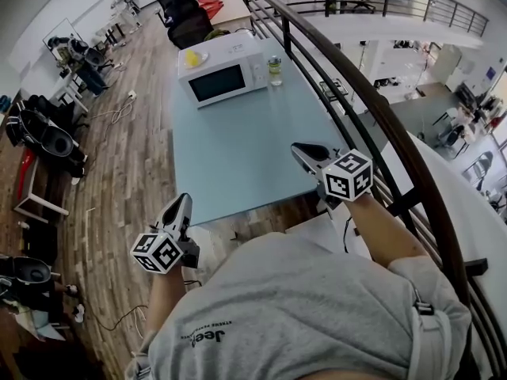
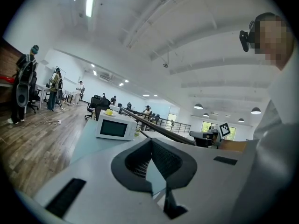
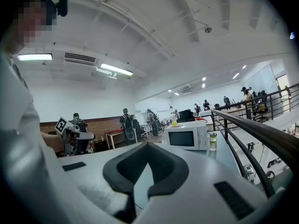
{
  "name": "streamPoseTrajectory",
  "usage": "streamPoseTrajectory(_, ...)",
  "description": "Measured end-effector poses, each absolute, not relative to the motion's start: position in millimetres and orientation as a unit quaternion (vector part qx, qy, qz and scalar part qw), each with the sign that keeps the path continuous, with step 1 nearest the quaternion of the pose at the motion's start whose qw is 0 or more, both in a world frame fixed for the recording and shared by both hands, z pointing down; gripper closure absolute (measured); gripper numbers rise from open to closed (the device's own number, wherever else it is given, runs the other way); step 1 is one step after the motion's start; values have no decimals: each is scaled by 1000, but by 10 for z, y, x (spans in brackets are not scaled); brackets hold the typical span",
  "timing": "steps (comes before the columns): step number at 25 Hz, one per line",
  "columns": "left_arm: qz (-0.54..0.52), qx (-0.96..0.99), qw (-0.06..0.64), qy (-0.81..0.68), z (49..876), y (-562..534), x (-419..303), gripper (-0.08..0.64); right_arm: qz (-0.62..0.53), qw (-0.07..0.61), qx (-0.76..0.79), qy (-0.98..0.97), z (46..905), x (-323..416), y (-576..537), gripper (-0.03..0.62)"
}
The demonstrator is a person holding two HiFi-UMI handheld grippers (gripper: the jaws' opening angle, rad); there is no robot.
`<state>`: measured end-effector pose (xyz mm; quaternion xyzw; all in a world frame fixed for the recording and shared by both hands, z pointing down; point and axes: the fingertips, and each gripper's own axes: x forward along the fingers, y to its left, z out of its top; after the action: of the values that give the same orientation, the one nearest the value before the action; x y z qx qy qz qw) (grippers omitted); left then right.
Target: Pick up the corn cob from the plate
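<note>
No step of the pick is complete: the left gripper (image 1: 181,204) and the right gripper (image 1: 299,150) are both clenched on nothing, so approach, opening, grasp and lift all remain. The corn cob (image 1: 192,57) lies on its plate (image 1: 204,55) atop the microwave (image 1: 222,77), well ahead of both jaw pairs. It appears only as a small yellow lump, so its long axis and heading cannot be determined.

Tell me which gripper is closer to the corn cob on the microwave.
Right. The right gripper is over the table's near part, short of the corn cob; the left gripper hangs off the table's near edge, farther back.
</note>
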<state>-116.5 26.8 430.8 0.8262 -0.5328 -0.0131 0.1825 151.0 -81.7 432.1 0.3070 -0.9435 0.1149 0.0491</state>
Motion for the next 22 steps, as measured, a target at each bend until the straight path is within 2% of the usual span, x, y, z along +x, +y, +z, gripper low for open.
streamPoseTrajectory(11,-12,815,195,-545,4500,304,-1439,549,133,65,295,-944,4598,1184,-907,578)
streamPoseTrajectory(22,-40,832,203,-515,4744,-413,-2607,549,107,102,334,-931,4615,100,-1523,578)
